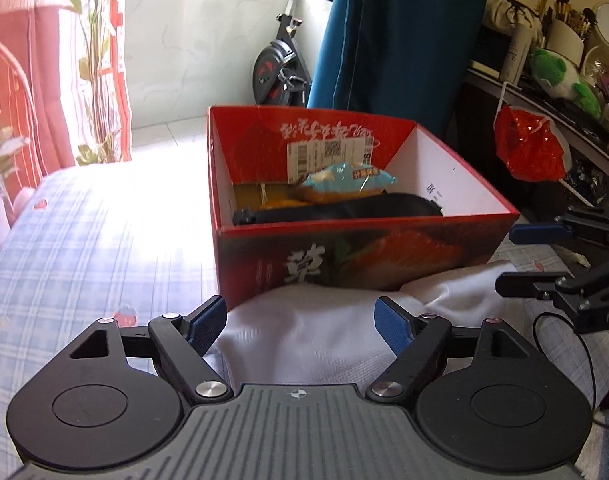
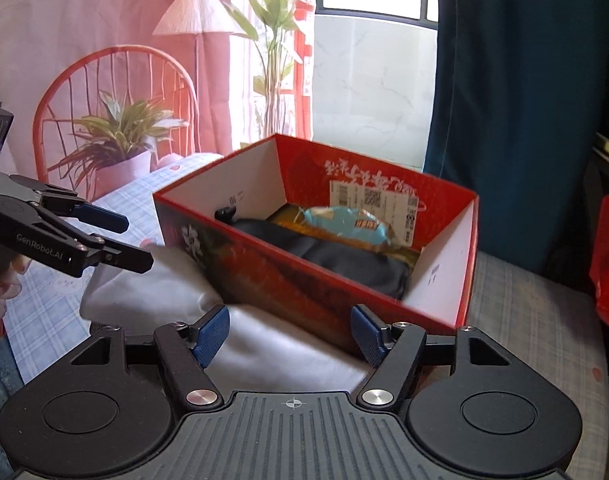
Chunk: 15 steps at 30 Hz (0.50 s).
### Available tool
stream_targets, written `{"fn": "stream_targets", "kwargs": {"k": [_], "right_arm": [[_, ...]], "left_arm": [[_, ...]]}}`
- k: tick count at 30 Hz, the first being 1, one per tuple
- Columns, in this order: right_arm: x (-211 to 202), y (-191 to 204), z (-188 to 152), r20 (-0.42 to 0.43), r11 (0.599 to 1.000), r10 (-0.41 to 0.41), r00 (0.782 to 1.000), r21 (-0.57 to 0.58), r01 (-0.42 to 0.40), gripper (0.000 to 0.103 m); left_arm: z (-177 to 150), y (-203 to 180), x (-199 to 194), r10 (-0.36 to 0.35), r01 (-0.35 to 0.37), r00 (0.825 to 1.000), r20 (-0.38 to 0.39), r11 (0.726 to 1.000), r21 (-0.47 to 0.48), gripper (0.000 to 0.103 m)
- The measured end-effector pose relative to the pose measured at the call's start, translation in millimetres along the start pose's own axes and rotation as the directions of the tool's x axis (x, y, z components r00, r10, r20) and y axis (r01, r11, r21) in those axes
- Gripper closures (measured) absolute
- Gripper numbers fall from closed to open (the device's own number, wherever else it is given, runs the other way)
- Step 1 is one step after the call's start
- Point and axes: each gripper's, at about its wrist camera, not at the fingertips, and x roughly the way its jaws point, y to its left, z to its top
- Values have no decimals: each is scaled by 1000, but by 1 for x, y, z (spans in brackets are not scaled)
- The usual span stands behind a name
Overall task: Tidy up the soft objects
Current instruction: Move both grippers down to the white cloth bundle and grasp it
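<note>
white cloth (image 1: pixel 304 332) against red box (image 1: pixel 356 216), green plush (image 1: pixel 560 76) in left view only

White cloth (image 1: pixel 304 332): near edge hidden under the gripper body.
Black fabric (image 2: pixel 344 256): partly hidden by the red box (image 2: pixel 304 280) wall — blurred.
Snack packet (image 1: pixel 344 178): print too small.

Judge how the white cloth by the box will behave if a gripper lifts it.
The white cloth lies creased and bunched, so it will likely drape limply. It looks thin, probably light. Its slight sheen hints it may slip; pinch a fold.
</note>
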Motion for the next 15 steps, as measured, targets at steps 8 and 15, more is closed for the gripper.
{"fn": "stream_targets", "kwargs": {"k": [8, 15], "right_arm": [[21, 5, -38, -14, 1000, -22, 1000, 19, 22, 26], [28, 16, -55, 4, 998, -63, 998, -22, 63, 18]], "left_arm": [[-22, -1, 22, -71, 69, 996, -56, 997, -34, 14], [-36, -3, 30, -114, 110, 992, -57, 992, -64, 11]]}}
